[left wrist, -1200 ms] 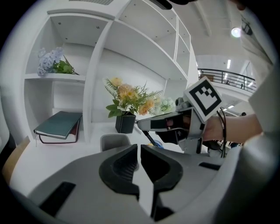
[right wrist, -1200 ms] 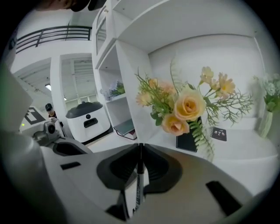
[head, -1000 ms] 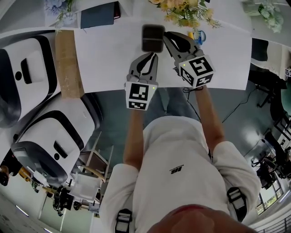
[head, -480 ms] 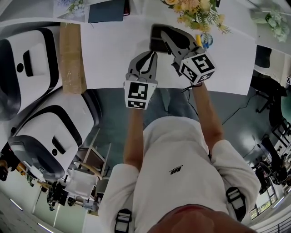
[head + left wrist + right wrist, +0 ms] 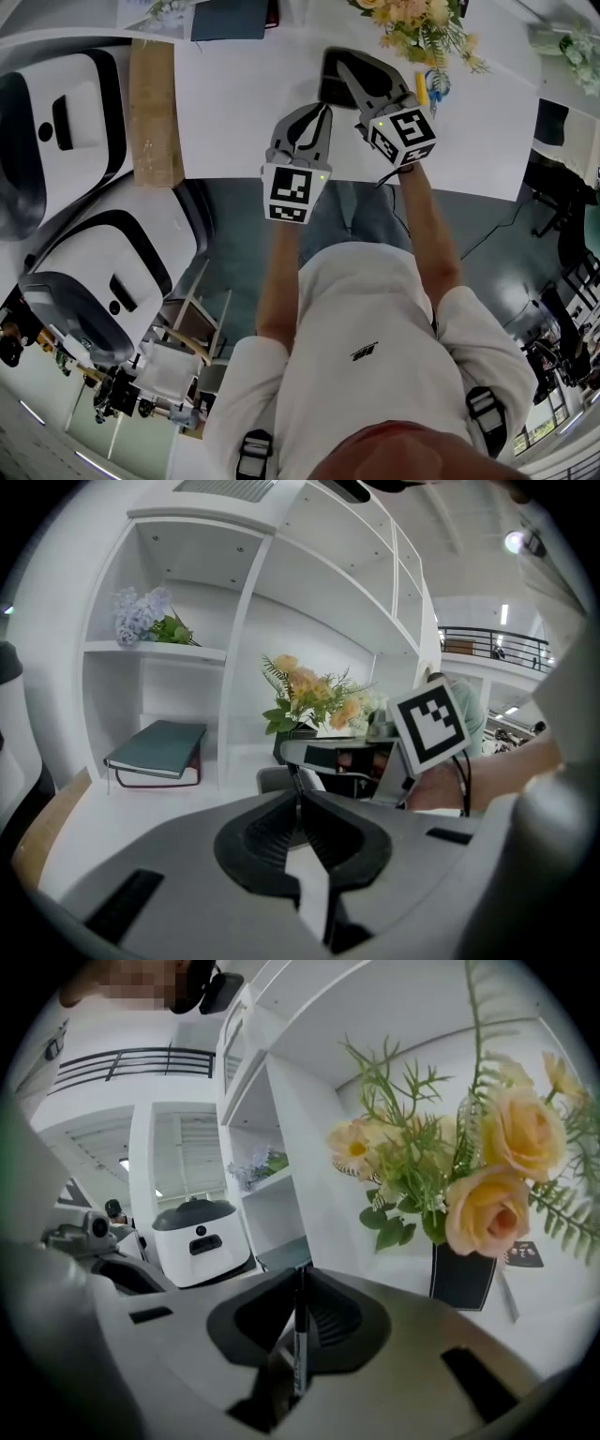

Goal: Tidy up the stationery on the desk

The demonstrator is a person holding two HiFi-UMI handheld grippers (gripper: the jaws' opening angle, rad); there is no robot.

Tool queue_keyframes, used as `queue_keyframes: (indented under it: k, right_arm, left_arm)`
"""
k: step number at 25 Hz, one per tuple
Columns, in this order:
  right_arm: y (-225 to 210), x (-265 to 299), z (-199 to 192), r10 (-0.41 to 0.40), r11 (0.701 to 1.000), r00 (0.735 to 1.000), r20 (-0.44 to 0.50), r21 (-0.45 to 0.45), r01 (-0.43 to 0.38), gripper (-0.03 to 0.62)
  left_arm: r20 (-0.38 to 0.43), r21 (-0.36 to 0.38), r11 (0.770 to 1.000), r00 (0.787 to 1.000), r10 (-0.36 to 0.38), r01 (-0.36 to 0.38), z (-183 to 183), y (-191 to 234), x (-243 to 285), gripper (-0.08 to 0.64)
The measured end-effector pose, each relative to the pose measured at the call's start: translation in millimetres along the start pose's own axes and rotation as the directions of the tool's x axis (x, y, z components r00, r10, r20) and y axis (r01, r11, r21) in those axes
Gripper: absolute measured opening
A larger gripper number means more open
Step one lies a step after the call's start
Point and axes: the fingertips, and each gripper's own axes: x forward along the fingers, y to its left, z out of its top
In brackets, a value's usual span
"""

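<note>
My right gripper [image 5: 343, 71] is shut on a thin black pen [image 5: 300, 1327], which stands upright between its jaws. In the head view its jaws reach over a dark square pen holder [image 5: 330, 86] on the white desk [image 5: 234, 103]; the pen itself is hidden there. My left gripper [image 5: 324, 112] hovers just in front of the holder, shut with nothing in it [image 5: 298, 797]. From the left gripper view the dark holder [image 5: 328, 757] shows beyond the jaw tips, with the right gripper's marker cube [image 5: 431, 726] beside it.
A black vase of peach flowers [image 5: 464, 1277] stands close behind the holder. A yellow and blue item [image 5: 427, 86] lies to its right. A dark green notebook [image 5: 159, 747] rests on a shelf. A brown strip [image 5: 155, 112] and white machines [image 5: 56, 122] lie left.
My right gripper has carried the pen leftwards, from beside the holder to over it. The left gripper has hardly shifted.
</note>
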Motion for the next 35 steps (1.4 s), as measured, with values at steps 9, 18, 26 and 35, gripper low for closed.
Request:
queue_keyframes:
  k: [9, 18, 26, 35]
  right_arm:
    - [0.4, -17.2, -9.9, -0.015, 0.999, 0.999, -0.041, -0.031, 0.014, 0.052]
    - [-17.5, -53.8, -12.9, -0.069, 0.998, 0.997, -0.045, -0.016, 0.069, 0.051]
    - [-43.9, -88.6, -33.5, -0.144, 0.989, 0.986, -0.077, 0.013, 0.146, 0.048]
    - [-77.2, -118.8, -54.2, -0.235, 0.971, 0.957, -0.167, -0.007, 0.237, 0.048]
  left_arm:
    - [0.006, 0.009, 1.0, 1.0, -0.014, 0.014, 5.5, -9.1, 6.4, 0.0]
    - [0.008, 0.032, 0.998, 0.999, -0.05, 0.05, 15.0, -30.1, 23.1, 0.0]
    - [0.012, 0.053, 0.994, 0.995, -0.1, 0.099, 21.5, -58.8, 43.2, 0.0]
    - [0.011, 0.058, 0.988, 0.99, -0.143, 0.142, 22.8, -87.8, 66.1, 0.0]
